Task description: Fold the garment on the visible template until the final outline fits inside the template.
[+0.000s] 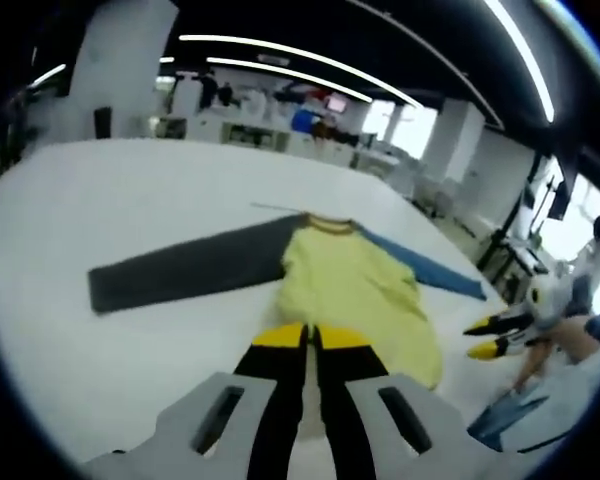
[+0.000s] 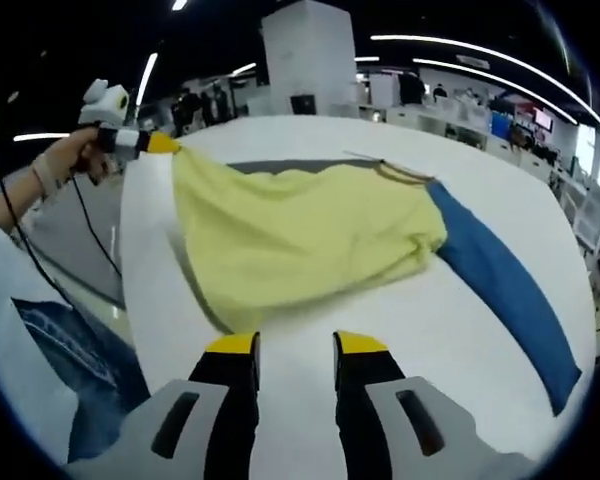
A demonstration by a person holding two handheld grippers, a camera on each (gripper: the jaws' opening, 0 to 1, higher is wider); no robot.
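Observation:
A long-sleeved garment (image 1: pixel 350 280) with a yellow body, a dark grey sleeve (image 1: pixel 190 268) and a blue sleeve (image 1: pixel 420 265) lies spread on the white table (image 1: pixel 130 190). My left gripper (image 1: pixel 308 335) is shut on the yellow hem. In the right gripper view it (image 2: pixel 160 143) holds that hem corner raised at the table's edge, and the yellow body (image 2: pixel 300 240) slopes down from it. My right gripper (image 2: pixel 295 345) stands open just short of the hem's other end, with only bare table between its jaws. It also shows in the left gripper view (image 1: pixel 483 338), right of the garment.
A thin dark line (image 1: pixel 280 208) runs on the table beside the collar. The blue sleeve (image 2: pixel 500 290) stretches toward the table's right edge. A person's hand (image 2: pixel 70 160) and jeans (image 2: pixel 80 340) are at the left. Desks and pillars stand far behind.

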